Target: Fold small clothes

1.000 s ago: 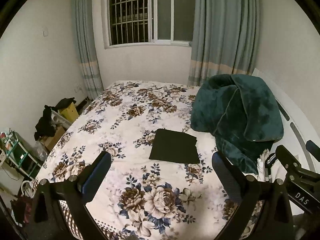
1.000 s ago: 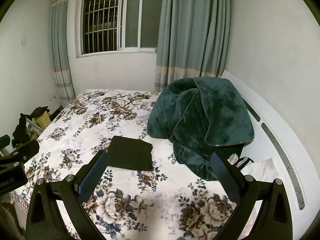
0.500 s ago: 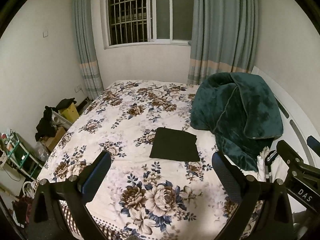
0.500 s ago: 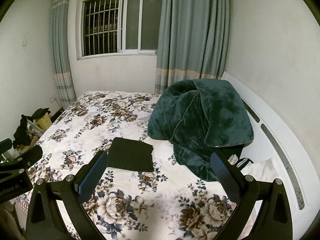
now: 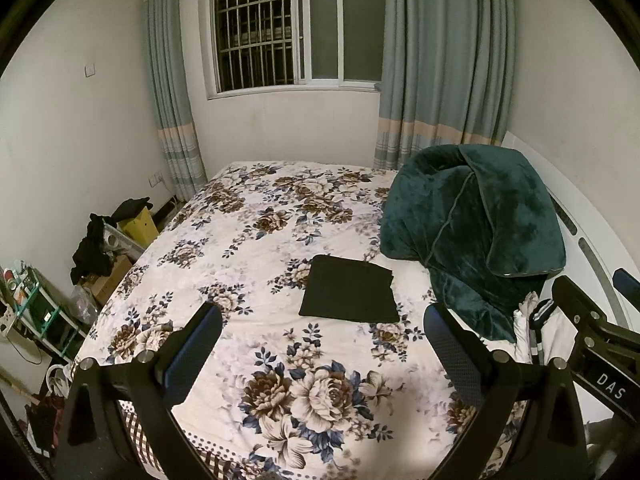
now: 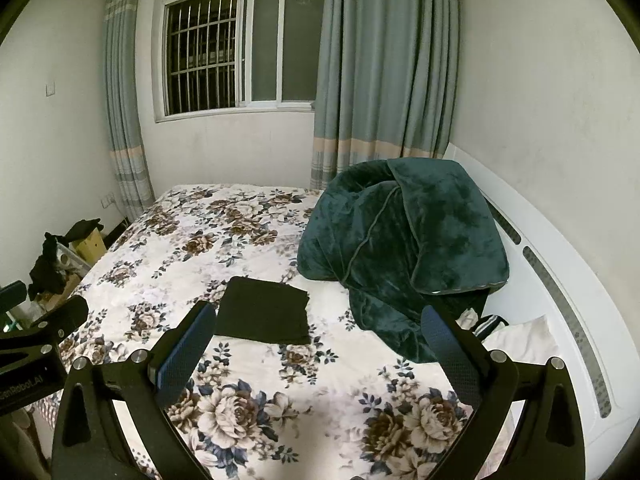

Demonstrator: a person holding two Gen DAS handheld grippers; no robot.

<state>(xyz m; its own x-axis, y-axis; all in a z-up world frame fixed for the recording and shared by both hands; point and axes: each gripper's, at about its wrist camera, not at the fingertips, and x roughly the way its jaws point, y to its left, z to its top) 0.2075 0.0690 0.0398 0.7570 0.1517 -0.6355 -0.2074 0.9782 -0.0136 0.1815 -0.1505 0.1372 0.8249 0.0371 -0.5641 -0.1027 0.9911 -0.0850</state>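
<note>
Bedroom, floral bedspread (image 5: pixel 280 380): 1 black folded garment (image 5: pixel 349 295) lying flat at 12 o'clock from both raised grippers, left gripper (image 5: pixel 322 344) and right gripper (image 6: pixel 318 342) spread wide and empty, drawn slightly back over the last second, so this fold looks complete.

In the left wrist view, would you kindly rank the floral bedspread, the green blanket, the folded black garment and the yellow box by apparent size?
1. floral bedspread
2. green blanket
3. folded black garment
4. yellow box, though it sits farther away, so its true size is unsure.
</note>
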